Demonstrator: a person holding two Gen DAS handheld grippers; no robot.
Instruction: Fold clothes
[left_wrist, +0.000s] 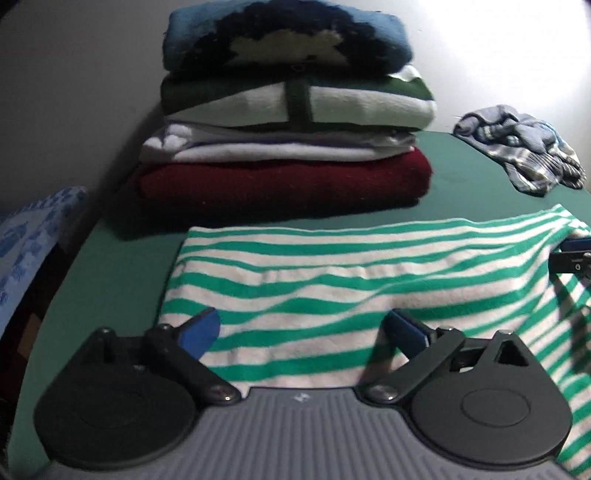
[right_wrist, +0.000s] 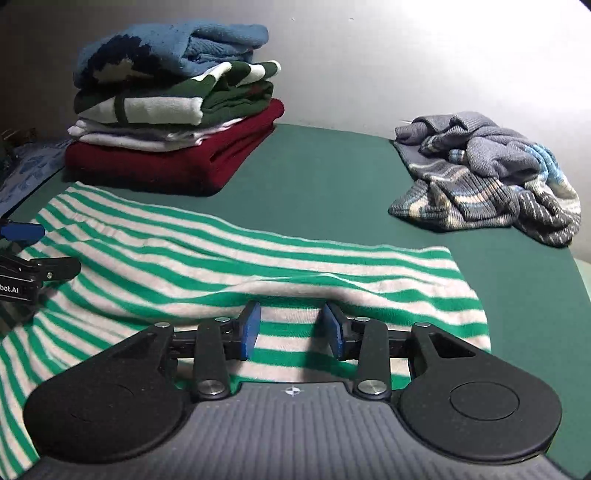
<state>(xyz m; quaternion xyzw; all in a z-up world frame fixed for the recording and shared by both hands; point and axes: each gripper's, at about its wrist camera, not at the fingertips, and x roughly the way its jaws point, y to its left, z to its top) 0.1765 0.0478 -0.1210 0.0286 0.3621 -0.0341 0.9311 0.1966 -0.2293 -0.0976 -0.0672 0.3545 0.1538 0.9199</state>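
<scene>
left wrist view: the left gripper (left_wrist: 301, 330) has its fingers spread wide, empty, over the striped sweater (left_wrist: 332, 280) lying on the green desk (left_wrist: 480, 166). right gripper (right_wrist: 291, 328) fingers stand partly open above the sweater, pinching nothing.

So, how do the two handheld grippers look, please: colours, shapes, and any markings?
The left gripper and the right gripper look alike: black linkage arms with silver pivot bolts, two round black discs, a ribbed grey body with a small emblem, and flat blue pads on the fingers. White lettering ending "bot.AI" marks the left gripper's side in the right wrist view. No sleeves or cables show.
</scene>
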